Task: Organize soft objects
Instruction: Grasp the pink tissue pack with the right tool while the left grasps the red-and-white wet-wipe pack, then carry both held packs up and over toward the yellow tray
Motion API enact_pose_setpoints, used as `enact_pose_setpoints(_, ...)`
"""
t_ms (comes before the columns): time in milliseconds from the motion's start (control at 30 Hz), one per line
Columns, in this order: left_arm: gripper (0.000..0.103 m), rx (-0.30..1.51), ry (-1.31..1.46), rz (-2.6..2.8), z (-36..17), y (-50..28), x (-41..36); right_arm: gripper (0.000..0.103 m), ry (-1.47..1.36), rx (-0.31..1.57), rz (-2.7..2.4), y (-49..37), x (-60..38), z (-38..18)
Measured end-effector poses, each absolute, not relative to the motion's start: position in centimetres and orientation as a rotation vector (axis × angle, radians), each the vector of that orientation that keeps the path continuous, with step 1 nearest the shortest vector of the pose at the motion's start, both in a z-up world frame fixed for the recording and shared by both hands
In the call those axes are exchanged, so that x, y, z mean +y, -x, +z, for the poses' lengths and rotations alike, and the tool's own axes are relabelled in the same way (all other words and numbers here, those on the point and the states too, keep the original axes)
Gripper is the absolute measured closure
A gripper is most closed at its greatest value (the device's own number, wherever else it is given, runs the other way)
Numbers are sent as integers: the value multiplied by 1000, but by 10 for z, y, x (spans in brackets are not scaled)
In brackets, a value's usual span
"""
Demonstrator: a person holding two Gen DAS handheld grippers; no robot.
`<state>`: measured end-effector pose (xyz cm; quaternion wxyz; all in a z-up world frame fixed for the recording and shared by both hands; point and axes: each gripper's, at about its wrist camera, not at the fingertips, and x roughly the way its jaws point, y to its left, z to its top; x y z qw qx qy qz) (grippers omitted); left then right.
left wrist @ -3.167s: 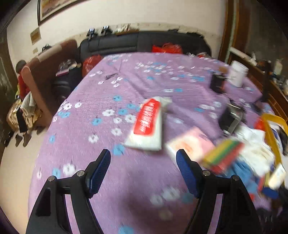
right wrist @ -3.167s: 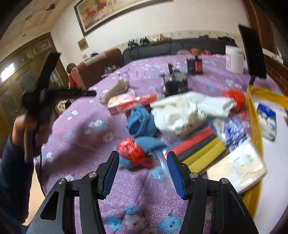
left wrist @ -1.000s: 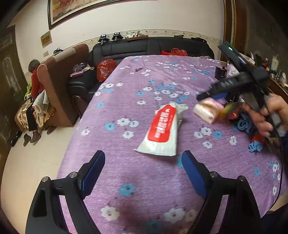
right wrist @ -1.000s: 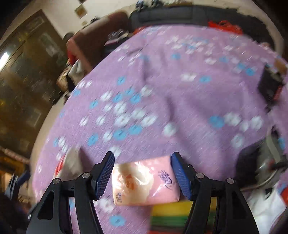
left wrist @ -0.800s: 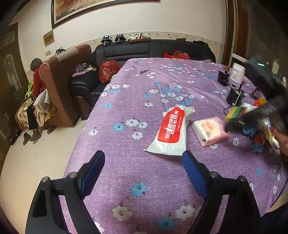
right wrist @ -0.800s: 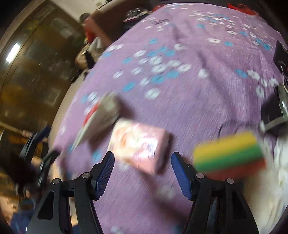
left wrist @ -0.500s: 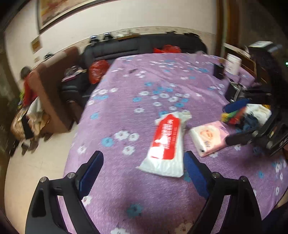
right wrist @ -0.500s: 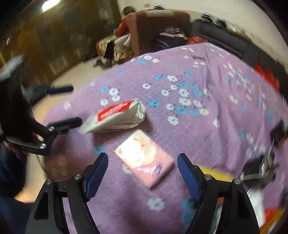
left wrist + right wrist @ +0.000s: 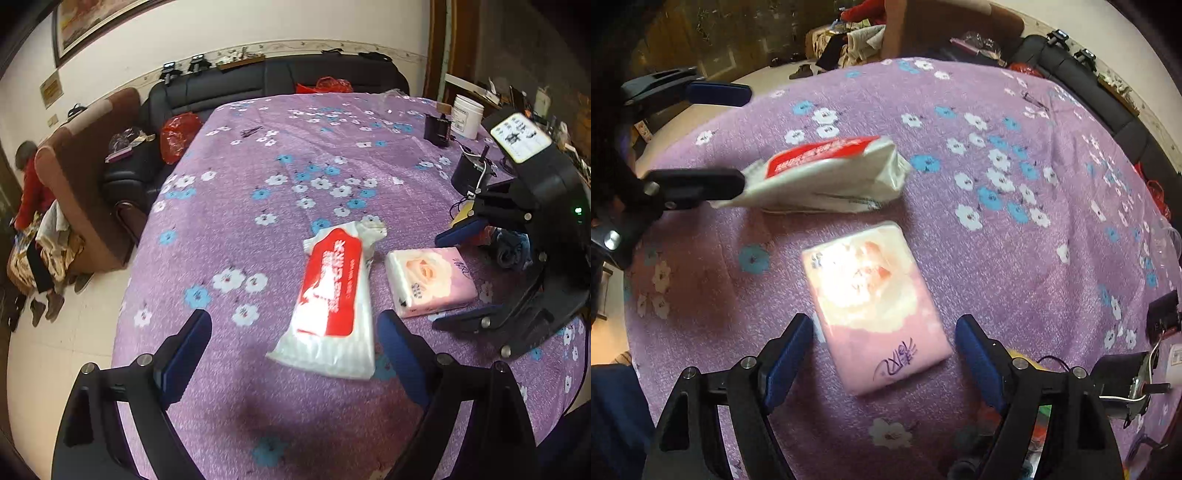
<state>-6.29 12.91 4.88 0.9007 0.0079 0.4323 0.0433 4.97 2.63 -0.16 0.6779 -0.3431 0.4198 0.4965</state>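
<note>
A white tissue pack with a red label [image 9: 332, 291] lies on the purple flowered tablecloth [image 9: 295, 166]. A pink tissue pack [image 9: 430, 280] lies flat just to its right, a small gap between them. My left gripper [image 9: 293, 321] is open, hovering over the near end of the white pack. My right gripper [image 9: 883, 325] is open and points down over the pink pack [image 9: 875, 295]; the pack's near end lies between the fingers and the pads stand clear of it. The right wrist view also shows the white pack [image 9: 827, 173] and the left gripper [image 9: 746, 137] beside it.
A heap of blue cloth [image 9: 509, 247] and black devices [image 9: 472, 173] sit at the table's right, a white jar [image 9: 467, 120] further back. A black sofa [image 9: 295, 81] and brown armchair [image 9: 85, 177] stand beyond the table. A person in red [image 9: 29, 192] sits at the far left.
My right gripper carried the pink pack over, let it go beside the white pack, rolled, and now stands wide above it. The left gripper drifted slightly toward the white pack.
</note>
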Motion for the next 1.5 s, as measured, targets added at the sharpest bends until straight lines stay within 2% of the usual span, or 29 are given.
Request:
enact_pose_setpoints(67, 12, 903, -30, 92, 48, 54, 126, 19, 751, 931, 1104, -49, 25, -1)
enact_pose_setpoints(100, 12, 910, -37, 83, 48, 49, 124, 36, 735, 929, 1083, -48, 23, -1)
enact_pose_setpoints(233, 12, 953, -64, 74, 39, 31, 120, 46, 623, 920, 967, -48, 4, 8)
enact_pose_setpoints(333, 12, 977, -104, 85, 30, 21, 113, 46, 541, 904, 862, -48, -14, 18)
enact_pose_setpoints(500, 13, 994, -127, 191, 16, 3, 104, 47, 558, 783, 710, -20, -37, 34)
enact_pose_setpoints(533, 18, 988, -123, 211, 15, 1, 102, 47, 562, 762, 695, -15, -42, 37)
enact_pose_setpoints(567, 31, 988, -109, 226, 14, -2, 101, 47, 570, 730, 667, -10, -46, 38)
enact_pose_setpoints(600, 37, 991, -79, 235, 12, -4, 101, 47, 572, 712, 653, -7, -48, 40)
enact_pose_setpoints(633, 52, 984, -48, 235, 13, -5, 102, 47, 566, 701, 650, -4, -51, 41)
enact_pose_setpoints(867, 58, 947, -39, 316, 11, -1, 91, 47, 556, 607, 605, 12, -65, 48)
enact_pose_setpoints(1500, 59, 885, 50, 266, 23, 28, 71, 46, 549, 541, 572, 29, -84, 55)
